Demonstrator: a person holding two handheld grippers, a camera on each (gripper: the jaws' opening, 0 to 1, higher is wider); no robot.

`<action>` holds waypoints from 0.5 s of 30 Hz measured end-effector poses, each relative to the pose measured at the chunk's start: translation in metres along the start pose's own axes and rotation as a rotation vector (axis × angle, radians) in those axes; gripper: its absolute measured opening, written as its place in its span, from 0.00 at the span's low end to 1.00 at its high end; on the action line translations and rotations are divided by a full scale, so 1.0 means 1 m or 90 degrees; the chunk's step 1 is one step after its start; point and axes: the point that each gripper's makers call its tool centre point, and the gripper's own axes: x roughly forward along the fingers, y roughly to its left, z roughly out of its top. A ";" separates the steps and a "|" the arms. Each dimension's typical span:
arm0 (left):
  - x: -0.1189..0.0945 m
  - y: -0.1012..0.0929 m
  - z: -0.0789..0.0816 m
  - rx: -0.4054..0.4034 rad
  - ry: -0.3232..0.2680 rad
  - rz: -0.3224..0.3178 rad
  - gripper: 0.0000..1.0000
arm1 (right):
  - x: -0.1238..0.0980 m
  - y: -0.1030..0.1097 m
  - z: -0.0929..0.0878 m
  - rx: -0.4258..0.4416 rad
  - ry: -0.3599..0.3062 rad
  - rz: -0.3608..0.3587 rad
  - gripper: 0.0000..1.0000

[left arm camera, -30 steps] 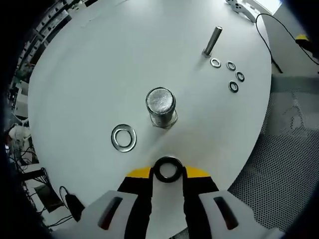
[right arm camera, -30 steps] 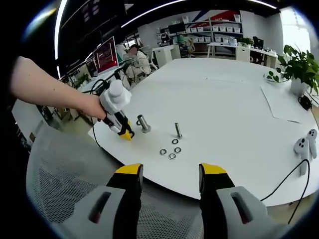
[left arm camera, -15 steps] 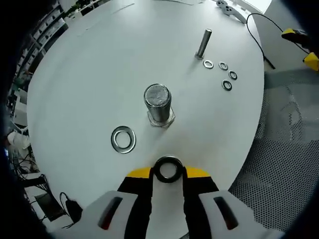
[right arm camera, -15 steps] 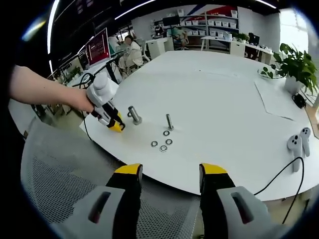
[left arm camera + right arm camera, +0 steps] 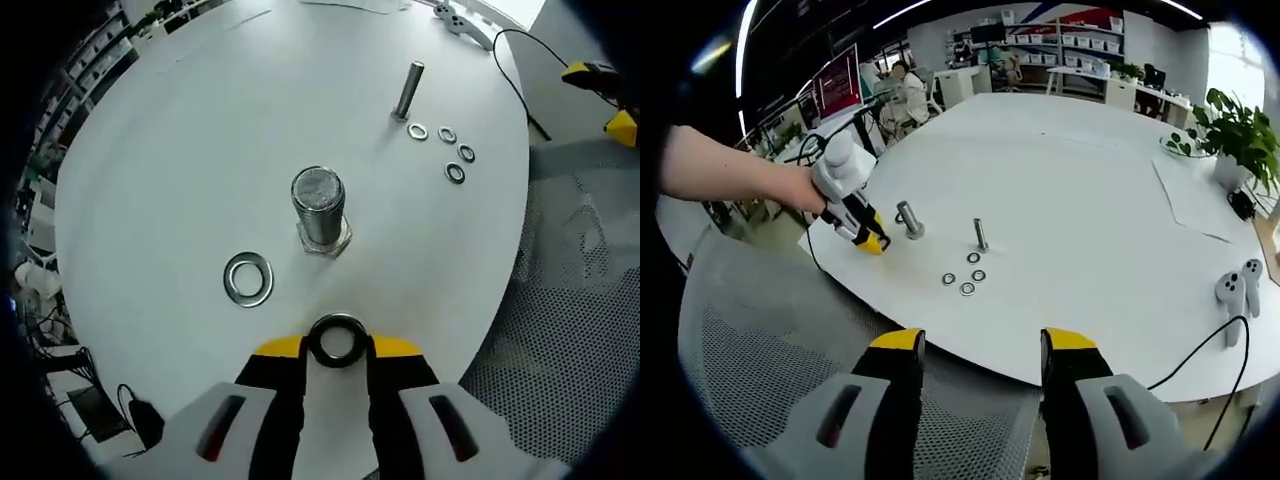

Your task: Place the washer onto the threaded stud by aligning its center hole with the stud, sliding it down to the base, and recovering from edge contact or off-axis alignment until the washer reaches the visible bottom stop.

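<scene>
Left claw [image 5: 338,352], clamped on a washer [image 5: 338,340] held short of the thick threaded stud [image 5: 320,208] on the table [image 5: 200,120], should centre the hole over its top before lowering (right claw [image 5: 980,345] is apart, idle).

Your left tool [image 5: 338,345] has its two jaws drawn close together, pinching a ring between the yellow tips; in the right gripper view your bare forearm [image 5: 715,175] reaches in, the hand [image 5: 800,190] wrapped around that tool; your right tool [image 5: 982,352] keeps its jaws wide apart, with nothing between them.
</scene>
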 end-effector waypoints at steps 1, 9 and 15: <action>0.000 -0.001 0.000 -0.001 0.001 0.003 0.22 | 0.001 0.001 -0.001 0.001 0.002 0.006 0.49; 0.000 -0.001 0.000 -0.001 -0.002 0.003 0.22 | 0.000 0.009 0.003 0.002 -0.015 0.034 0.50; 0.001 -0.001 0.002 -0.019 -0.003 0.005 0.22 | 0.001 0.016 0.002 -0.008 -0.012 0.056 0.50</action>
